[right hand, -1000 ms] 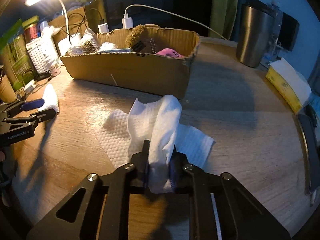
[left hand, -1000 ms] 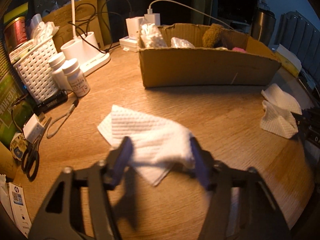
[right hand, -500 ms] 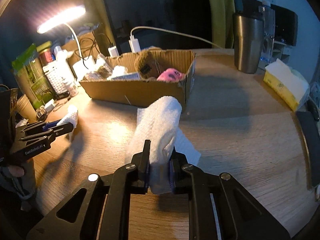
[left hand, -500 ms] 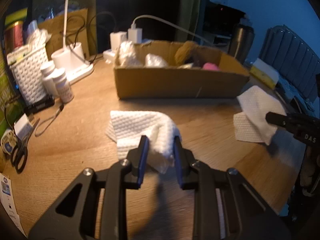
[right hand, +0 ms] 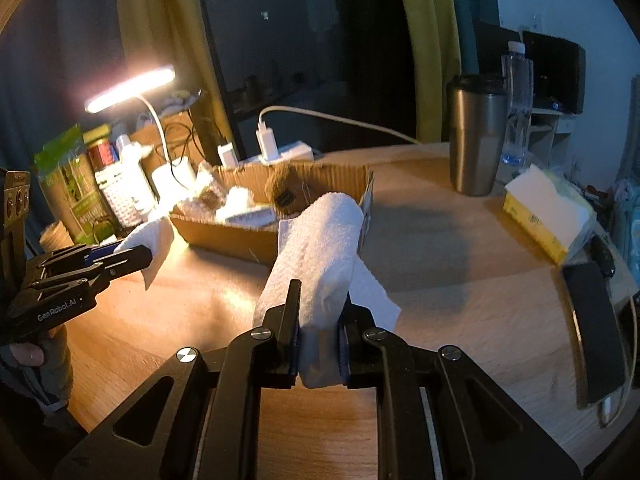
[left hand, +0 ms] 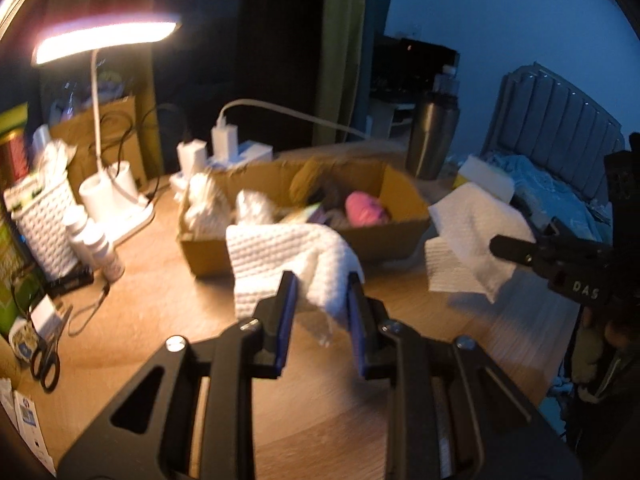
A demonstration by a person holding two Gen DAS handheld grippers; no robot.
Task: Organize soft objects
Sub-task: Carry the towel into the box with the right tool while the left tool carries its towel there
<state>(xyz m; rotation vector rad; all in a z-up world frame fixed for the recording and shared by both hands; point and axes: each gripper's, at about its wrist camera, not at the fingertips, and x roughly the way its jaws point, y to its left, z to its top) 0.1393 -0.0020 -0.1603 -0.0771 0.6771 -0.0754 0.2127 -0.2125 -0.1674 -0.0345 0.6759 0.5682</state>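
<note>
My left gripper (left hand: 320, 296) is shut on a white waffle-textured cloth (left hand: 280, 252), which hangs clear of the wooden table (left hand: 160, 304). My right gripper (right hand: 318, 312) is shut on a second white cloth (right hand: 320, 248), bunched into a roll and also lifted. Each gripper shows in the other's view: the right gripper (left hand: 520, 250) at the right with its cloth (left hand: 468, 228), the left gripper (right hand: 108, 258) at the left with its cloth (right hand: 154, 234). Behind both stands an open cardboard box (left hand: 404, 190), also seen as the box (right hand: 224, 236), holding a pink soft thing (left hand: 364, 208), a brown plush (left hand: 304, 178) and white bundles.
A lit desk lamp (left hand: 104, 36), a white basket (left hand: 44, 224), small bottles (left hand: 96, 240) and scissors (left hand: 46, 360) crowd the left side. A steel tumbler (right hand: 476, 140), a water bottle (right hand: 518, 100), a yellow tissue box (right hand: 540, 216) and a dark flat device (right hand: 596, 312) stand to the right.
The left jaws closed onto the cloth that lay on the table. Both grippers then rose with their cloths, which now hang off the table, and both views tilted upward.
</note>
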